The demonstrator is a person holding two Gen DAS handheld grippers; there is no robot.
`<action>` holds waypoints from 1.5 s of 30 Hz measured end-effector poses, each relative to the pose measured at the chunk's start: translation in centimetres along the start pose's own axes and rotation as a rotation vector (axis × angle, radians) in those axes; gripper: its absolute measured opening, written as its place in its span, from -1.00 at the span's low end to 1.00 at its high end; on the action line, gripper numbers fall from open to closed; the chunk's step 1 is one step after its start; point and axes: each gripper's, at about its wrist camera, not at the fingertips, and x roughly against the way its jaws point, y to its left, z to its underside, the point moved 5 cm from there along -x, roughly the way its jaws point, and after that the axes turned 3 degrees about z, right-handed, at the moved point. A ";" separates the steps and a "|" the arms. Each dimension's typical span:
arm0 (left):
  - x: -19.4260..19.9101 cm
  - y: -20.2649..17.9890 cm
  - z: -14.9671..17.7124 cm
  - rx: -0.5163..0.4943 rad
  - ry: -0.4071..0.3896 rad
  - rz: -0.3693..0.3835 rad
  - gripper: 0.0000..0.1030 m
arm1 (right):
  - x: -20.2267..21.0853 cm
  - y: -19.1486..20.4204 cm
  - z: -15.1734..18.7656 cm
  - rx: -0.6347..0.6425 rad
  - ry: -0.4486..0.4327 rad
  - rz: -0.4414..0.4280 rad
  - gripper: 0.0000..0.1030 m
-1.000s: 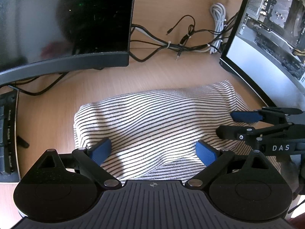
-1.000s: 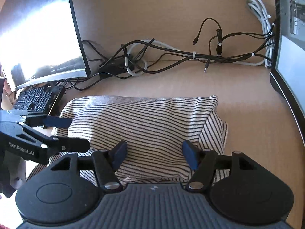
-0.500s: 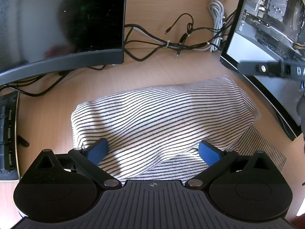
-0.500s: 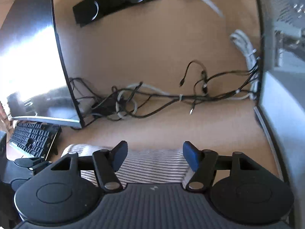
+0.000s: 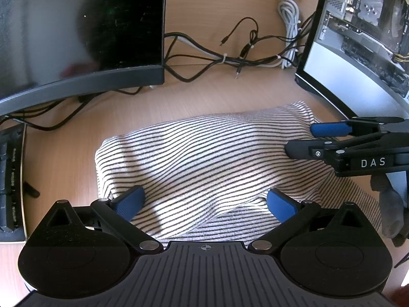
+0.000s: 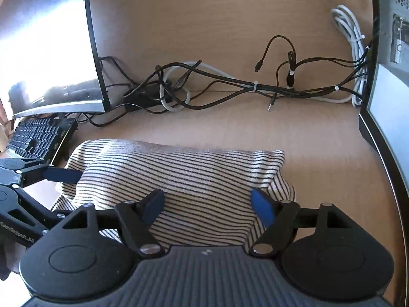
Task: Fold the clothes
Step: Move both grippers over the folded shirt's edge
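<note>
A black-and-white striped garment (image 5: 204, 158) lies folded into a thick rectangle on the wooden desk (image 5: 64, 158). My left gripper (image 5: 204, 204) hovers open over its near edge, with its blue pads wide apart and cloth below them. My right gripper (image 5: 299, 140) reaches in from the right at the garment's far right corner. In the right wrist view the right gripper (image 6: 208, 207) has its jaws opening over the striped garment (image 6: 191, 174); cloth lies between the pads, which do not press it. The left gripper (image 6: 72, 194) shows at the garment's left end.
A dark curved monitor (image 5: 76, 38) stands at the back left and a second monitor (image 5: 358, 71) at the right. A bundle of black and white cables (image 5: 230, 58) runs along the back. A keyboard (image 6: 38, 138) lies to the left of the garment.
Half a second ago the right gripper was lifted away from the garment. It is now back at the garment's right end, with its jaws wider. The left gripper has held still.
</note>
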 end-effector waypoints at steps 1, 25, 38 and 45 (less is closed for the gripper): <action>0.0 0.0 0.0 0.000 0.000 -0.001 1.00 | 0.0 0.0 0.0 0.005 -0.001 0.002 0.49; -0.1 7.7 -3.7 0.380 0.009 -0.119 0.51 | 0.8 -1.1 -1.2 -0.015 -0.007 -0.013 0.50; 0.3 5.7 -3.3 0.278 0.006 -0.154 0.38 | -4.5 -5.9 -4.4 -0.234 0.049 0.114 0.50; 0.0 6.9 -3.6 0.342 -0.006 -0.140 0.59 | -4.5 -5.6 -2.7 -0.271 0.088 0.019 0.03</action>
